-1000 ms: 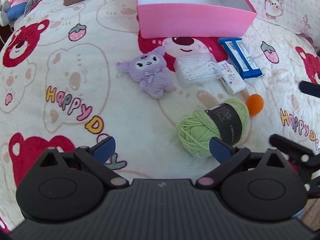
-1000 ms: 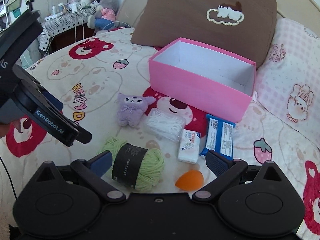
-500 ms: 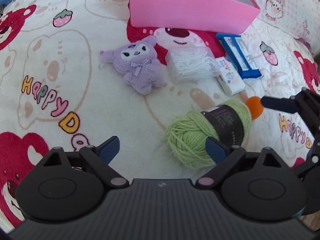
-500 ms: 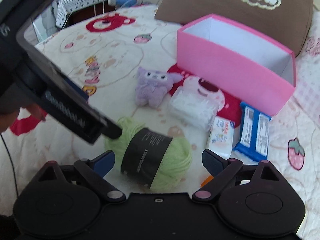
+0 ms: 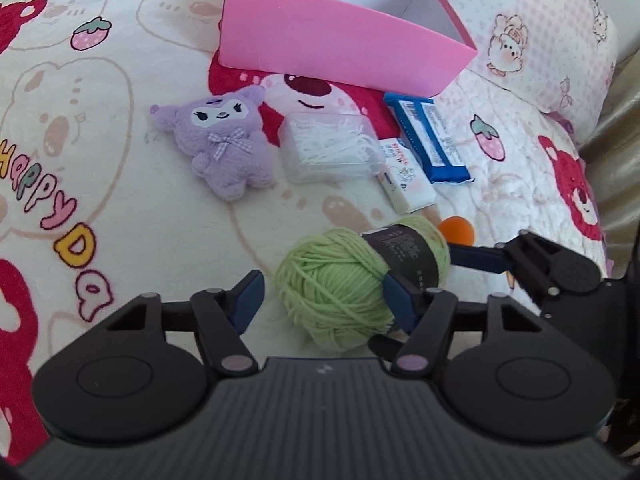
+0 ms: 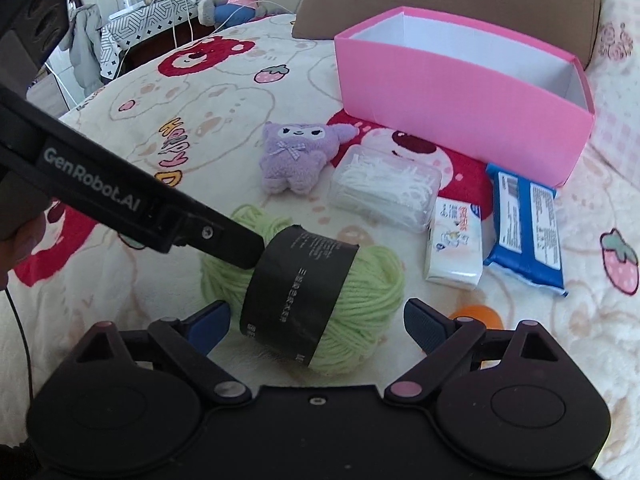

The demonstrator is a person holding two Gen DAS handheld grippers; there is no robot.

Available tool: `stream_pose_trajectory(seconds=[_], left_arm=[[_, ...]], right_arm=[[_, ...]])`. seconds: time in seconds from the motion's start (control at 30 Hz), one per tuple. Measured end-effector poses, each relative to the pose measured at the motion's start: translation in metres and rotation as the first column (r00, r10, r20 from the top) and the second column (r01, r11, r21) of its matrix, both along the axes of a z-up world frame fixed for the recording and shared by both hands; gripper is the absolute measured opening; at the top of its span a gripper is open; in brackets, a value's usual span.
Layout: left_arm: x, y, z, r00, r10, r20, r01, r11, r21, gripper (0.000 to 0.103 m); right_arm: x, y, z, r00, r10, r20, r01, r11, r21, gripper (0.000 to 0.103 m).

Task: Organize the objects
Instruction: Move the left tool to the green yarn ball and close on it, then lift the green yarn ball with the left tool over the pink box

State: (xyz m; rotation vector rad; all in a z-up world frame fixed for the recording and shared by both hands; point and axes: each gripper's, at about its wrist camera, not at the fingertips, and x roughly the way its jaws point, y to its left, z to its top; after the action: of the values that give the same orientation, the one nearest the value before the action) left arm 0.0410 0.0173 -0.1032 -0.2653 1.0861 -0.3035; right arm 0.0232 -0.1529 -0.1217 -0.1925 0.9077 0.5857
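In the left wrist view the left gripper fills the bottom of the frame, its fingers closing around the green yarn ball that lies on the bed blanket at lower centre; the right-hand finger touches the yarn by its black band, while the left-hand one stands clear with blanket showing in the gap. The gripper body hides the yarn's near side. The orange sponge is half hidden behind the yarn, and the right gripper reaches in from the right edge with one blue finger at the yarn's far end. Above lie the purple plush, the clear box of swabs, the white packet and the blue packet, close together, with the pink box behind them, cut off by the top edge. Open blanket spreads to the left. In the right wrist view the right gripper straddles the yarn ball, its fingers wide, closing slightly, and not pressing on it. The left gripper crosses from the left edge and covers the yarn's upper left. Only a sliver of the sponge shows. The pink box sits open at upper right.
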Motion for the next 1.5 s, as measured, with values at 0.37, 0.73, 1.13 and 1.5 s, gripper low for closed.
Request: stream_pose_trajectory(seconds=[0.37, 0.73, 1.13, 1.5], left_arm=[[-0.001, -0.008, -0.010, 1.000, -0.002, 0.005, 0.002, 0.999, -0.037, 0.060], [-0.003, -0.022, -0.011, 1.000, -0.021, 0.022, 0.021, 0.999, -0.029, 0.054], [-0.004, -0.024, -0.004, 0.999, -0.046, 0.022, 0.046, 0.999, -0.007, 0.051], [-0.015, -0.021, 0.004, 0.996, -0.068, 0.051, 0.069, 0.997, -0.026, 0.052]], right_arm=[[0.001, 0.003, -0.014, 0.996, -0.061, -0.061, 0.064, 0.997, 0.044, 0.081], [0.001, 0.003, -0.018, 0.997, -0.060, -0.052, 0.062, 0.997, 0.036, 0.076], [-0.008, 0.008, -0.016, 0.998, -0.059, 0.012, 0.058, 0.997, 0.043, 0.075], [-0.014, 0.012, -0.003, 0.999, -0.044, 0.019, 0.044, 0.999, 0.024, 0.075]])
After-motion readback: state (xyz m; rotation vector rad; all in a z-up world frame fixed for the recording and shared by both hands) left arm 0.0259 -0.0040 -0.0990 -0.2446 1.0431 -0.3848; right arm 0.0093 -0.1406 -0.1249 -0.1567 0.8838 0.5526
